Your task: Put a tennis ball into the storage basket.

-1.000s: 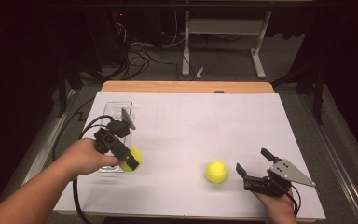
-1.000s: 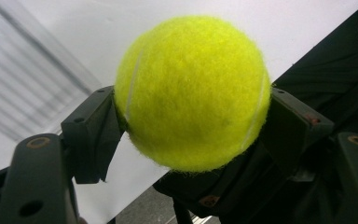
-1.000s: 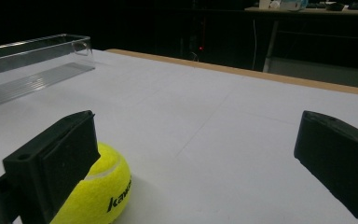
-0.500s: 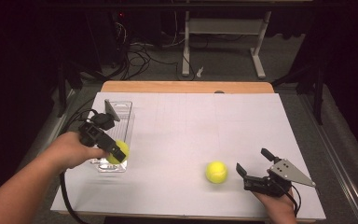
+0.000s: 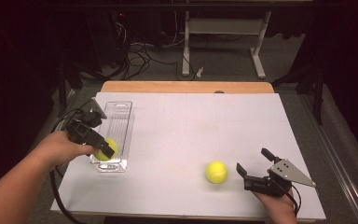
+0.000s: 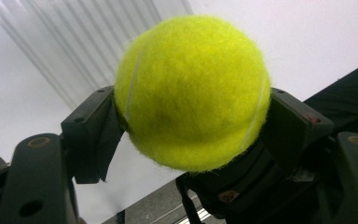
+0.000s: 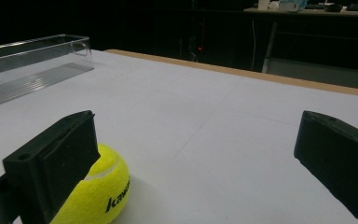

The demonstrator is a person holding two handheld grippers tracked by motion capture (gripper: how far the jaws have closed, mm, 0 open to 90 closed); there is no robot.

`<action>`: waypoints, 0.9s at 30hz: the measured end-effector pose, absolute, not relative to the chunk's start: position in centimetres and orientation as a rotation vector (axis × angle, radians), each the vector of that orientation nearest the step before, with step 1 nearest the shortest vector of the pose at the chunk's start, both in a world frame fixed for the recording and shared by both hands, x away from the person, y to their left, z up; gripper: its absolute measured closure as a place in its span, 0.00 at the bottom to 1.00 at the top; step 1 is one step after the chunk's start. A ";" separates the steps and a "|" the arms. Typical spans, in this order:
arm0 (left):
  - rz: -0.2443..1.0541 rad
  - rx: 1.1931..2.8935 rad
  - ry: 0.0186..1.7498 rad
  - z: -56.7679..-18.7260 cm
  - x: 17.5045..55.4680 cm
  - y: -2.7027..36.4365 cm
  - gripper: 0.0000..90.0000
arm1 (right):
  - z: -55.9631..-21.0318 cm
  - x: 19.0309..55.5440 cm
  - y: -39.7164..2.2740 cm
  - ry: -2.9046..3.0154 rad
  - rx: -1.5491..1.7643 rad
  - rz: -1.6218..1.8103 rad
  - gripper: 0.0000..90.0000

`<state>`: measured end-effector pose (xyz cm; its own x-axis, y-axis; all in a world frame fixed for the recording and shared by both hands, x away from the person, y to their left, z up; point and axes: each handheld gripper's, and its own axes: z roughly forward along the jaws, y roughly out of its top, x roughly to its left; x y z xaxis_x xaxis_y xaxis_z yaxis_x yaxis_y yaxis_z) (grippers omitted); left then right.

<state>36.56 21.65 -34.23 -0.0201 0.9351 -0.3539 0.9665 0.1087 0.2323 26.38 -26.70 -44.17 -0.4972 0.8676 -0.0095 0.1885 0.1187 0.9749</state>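
Observation:
My left gripper (image 5: 103, 148) is shut on a yellow tennis ball (image 5: 109, 148) and holds it over the near end of a clear plastic tray (image 5: 119, 105) at the table's left. In the left gripper view the ball (image 6: 191, 93) sits squeezed between both black jaws of the left gripper (image 6: 193, 119), above the tray's ribbed floor (image 6: 70, 42). A second tennis ball (image 5: 216, 171) rests on the white table, just left of my open right gripper (image 5: 252, 161). In the right gripper view that ball (image 7: 100, 191) lies by the left jaw, outside the gap of the right gripper (image 7: 198, 158).
The white sheet (image 5: 191, 126) covers most of the table, with a wooden edge (image 5: 186, 87) at the far side. Cables and a metal stand (image 5: 223, 28) lie on the dark floor beyond. The tray (image 7: 32, 51) shows far left in the right gripper view.
My left hand has carried its ball leftward, from beside the tray to over the tray's near end. The right gripper and the second ball have stayed put.

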 end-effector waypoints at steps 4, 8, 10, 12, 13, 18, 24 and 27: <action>-0.092 1.838 1.993 -34.5 36.8 22.0 0.30 | -44.2 26.4 -26.7 1.785 1.026 1.416 0.00; -0.085 1.827 2.014 -34.7 37.2 22.4 0.30 | -44.2 26.4 -26.7 1.784 1.026 1.417 0.00; -0.076 1.821 2.023 -34.8 37.5 22.7 0.30 | -44.2 26.4 -26.7 1.784 1.026 1.416 0.00; -0.075 1.806 2.037 -34.8 37.8 22.8 0.30 | -44.2 26.4 -26.7 1.784 1.025 1.415 0.00; -0.068 1.802 2.042 -34.8 38.1 22.9 0.30 | -44.2 26.4 -26.7 1.785 1.024 1.415 0.00; -0.058 1.790 2.053 -34.7 38.8 22.9 0.30 | -44.2 26.4 -26.7 1.785 1.023 1.416 0.00; -0.035 1.784 2.065 -34.0 39.9 22.6 0.30 | -44.2 26.4 -26.7 1.786 1.024 1.417 0.00; -0.026 1.785 2.063 -33.5 40.3 22.5 0.30 | -44.2 26.4 -26.7 1.787 1.023 1.418 0.00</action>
<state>40.30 22.47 -33.49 -0.0957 0.9440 -0.3156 0.9516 0.1798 0.2493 26.42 -26.72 -44.19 -0.4994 0.8663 -0.0096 0.1875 0.1189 0.9750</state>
